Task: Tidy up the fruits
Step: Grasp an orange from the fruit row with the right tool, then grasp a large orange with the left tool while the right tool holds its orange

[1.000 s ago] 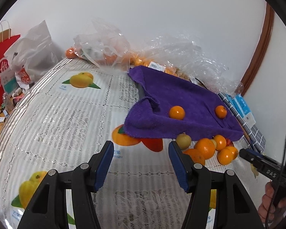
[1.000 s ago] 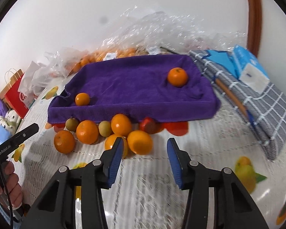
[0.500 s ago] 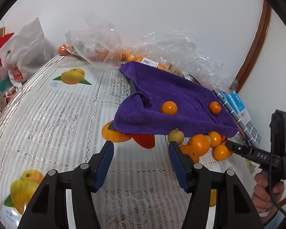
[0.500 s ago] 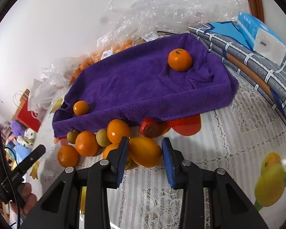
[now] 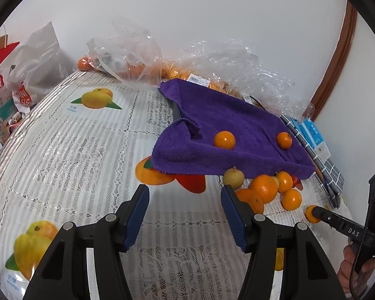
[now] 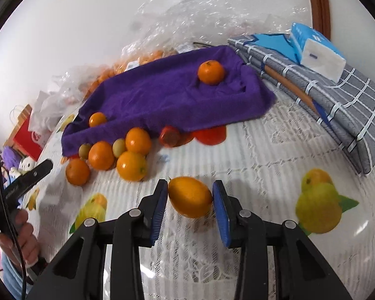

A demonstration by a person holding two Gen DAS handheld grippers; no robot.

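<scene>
**Yellow fruit lifted clear of the pile**

While the left gripper (image 5: 185, 215) waits over bare tablecloth (image 5: 70, 150) with its jaws standing moderately apart and nothing between them, the right gripper (image 6: 190, 200) has the oval yellow-orange fruit (image 6: 190, 197) between its blue pads. Its jaws have just been opening slightly from their tightest, yet in the right wrist view both pads look to touch the fruit's sides, so it reads as held. The fruit sits apart from the loose pile (image 6: 117, 152) of oranges and small greenish fruits by the towel's near edge; my guess is that it is being drawn out alone so the others are not sent rolling.

The purple towel (image 6: 162, 95) lies draped over a low raised base, apparently serving as the sorting place. Two small oranges rest on it, one near the right end (image 6: 210, 72) and one in the fold at the left end (image 6: 97, 119). Behind it, crumpled clear plastic bags (image 5: 127, 47) hold more oranges. A folded checked cloth (image 6: 337, 110) with a blue tissue pack (image 6: 315, 50) on top lies right of the towel.
</scene>
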